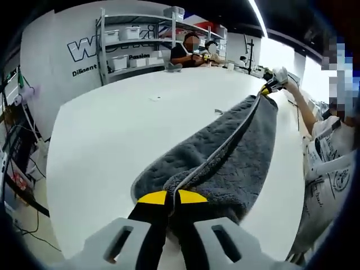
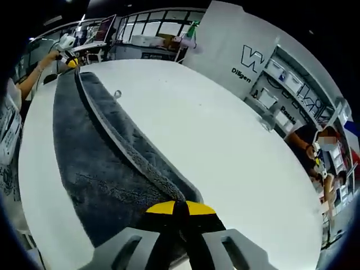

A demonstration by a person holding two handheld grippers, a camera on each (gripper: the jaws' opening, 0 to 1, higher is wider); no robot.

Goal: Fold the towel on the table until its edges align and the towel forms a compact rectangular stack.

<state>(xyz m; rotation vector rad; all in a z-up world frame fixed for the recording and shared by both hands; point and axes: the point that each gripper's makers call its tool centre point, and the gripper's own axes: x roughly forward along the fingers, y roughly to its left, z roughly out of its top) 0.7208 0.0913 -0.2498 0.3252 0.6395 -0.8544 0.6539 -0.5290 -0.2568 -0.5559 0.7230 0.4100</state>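
Observation:
A grey towel [image 1: 225,152] lies folded lengthwise on the white table [image 1: 107,135], its long edges running together in a raised seam. My left gripper [image 1: 171,198] is shut on the near end, yellow tips pinching both layers. At the far end the right gripper [image 1: 265,89] holds the other end, with a hand behind it. In the right gripper view the towel [image 2: 95,157] stretches away over the table [image 2: 225,140]. There my right gripper [image 2: 180,209] is shut on its near end. The left gripper [image 2: 70,62] grips the far end.
A small pale object [image 1: 154,99] sits on the table beyond the towel, also seen as a small ring [image 2: 117,94]. Shelves with white bins [image 1: 135,39] and a seated person [image 1: 188,50] are past the far edge. The person holding the grippers [image 1: 332,146] stands at the right.

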